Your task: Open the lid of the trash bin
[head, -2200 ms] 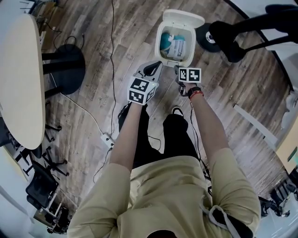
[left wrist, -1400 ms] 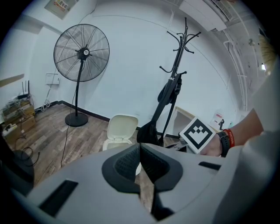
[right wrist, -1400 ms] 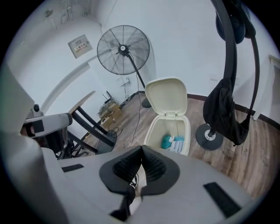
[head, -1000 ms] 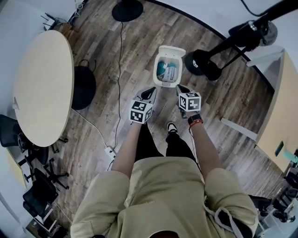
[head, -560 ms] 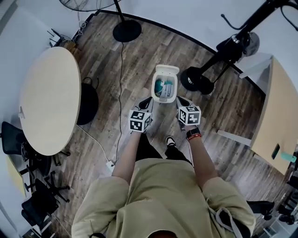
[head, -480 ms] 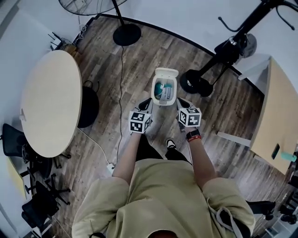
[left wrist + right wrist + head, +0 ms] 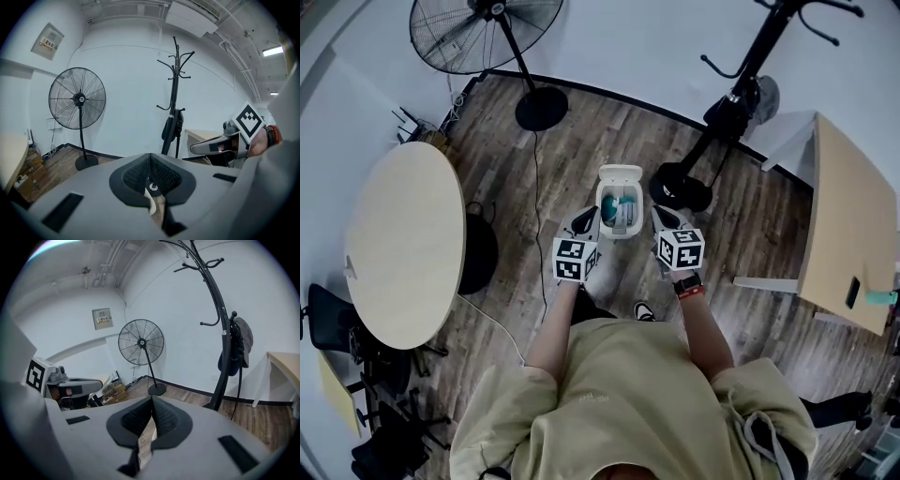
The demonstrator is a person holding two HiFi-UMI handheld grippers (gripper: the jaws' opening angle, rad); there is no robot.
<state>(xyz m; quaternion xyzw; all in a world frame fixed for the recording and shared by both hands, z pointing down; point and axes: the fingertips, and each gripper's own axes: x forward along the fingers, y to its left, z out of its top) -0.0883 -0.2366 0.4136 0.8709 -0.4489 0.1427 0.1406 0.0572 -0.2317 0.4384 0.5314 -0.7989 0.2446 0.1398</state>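
Note:
The white trash bin (image 7: 619, 208) stands on the wood floor with its lid (image 7: 620, 175) tipped up and back. Teal and white rubbish shows inside. My left gripper (image 7: 584, 219) is held just left of the bin, raised and pointing forward, and is shut on nothing. On the bin's right side my right gripper (image 7: 660, 217) is also shut and empty. In the left gripper view the left gripper (image 7: 150, 159) faces the wall with pads pressed together, and the right gripper (image 7: 220, 146) shows beside it. The right gripper (image 7: 151, 402) looks the same in its own view. Neither gripper view shows the bin.
A round pale table (image 7: 403, 244) stands at the left with a dark base (image 7: 478, 253) beside it. A standing fan (image 7: 487, 28) and a coat stand base (image 7: 680, 187) sit behind the bin. A desk (image 7: 844, 225) is at the right. A cable (image 7: 536, 202) runs along the floor.
The head view has risen, so the bin looks smaller and farther off. Both grippers have lifted from the bin's front rim and stay shut. The lid stays up.

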